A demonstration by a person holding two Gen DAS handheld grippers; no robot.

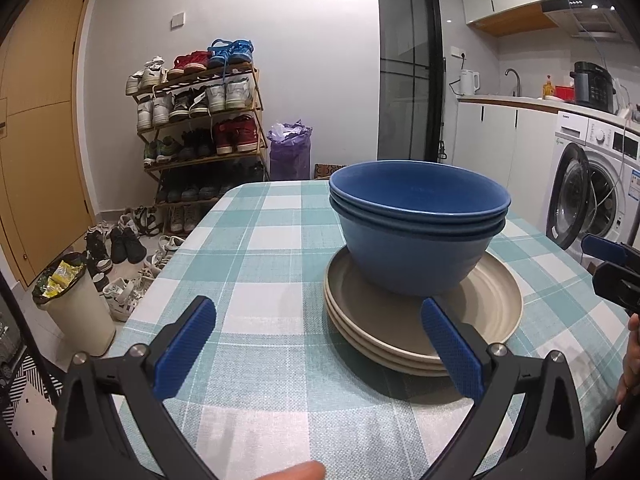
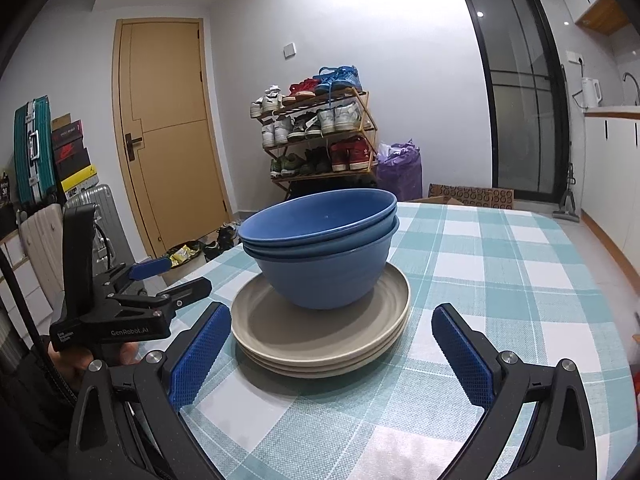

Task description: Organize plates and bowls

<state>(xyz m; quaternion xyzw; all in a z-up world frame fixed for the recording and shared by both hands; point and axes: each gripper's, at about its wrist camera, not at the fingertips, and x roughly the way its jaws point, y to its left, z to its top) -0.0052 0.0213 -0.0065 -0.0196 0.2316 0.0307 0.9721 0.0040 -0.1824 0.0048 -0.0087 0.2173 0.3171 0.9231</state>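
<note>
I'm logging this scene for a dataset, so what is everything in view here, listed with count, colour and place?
bowls: two, blue, nested, standing on the plates
plates: three, beige, stacked on the table
tablecloth: one, teal-and-white check, covering the table
shoe rack: one, wooden, full of shoes, by the far wall
door: one, yellow-brown, left of the rack
purple bag: one, right of the rack
bin: one, cream, on the floor left of the table
washing machine: one, white, right
left tongs: open, empty
right tongs: open, empty
</note>
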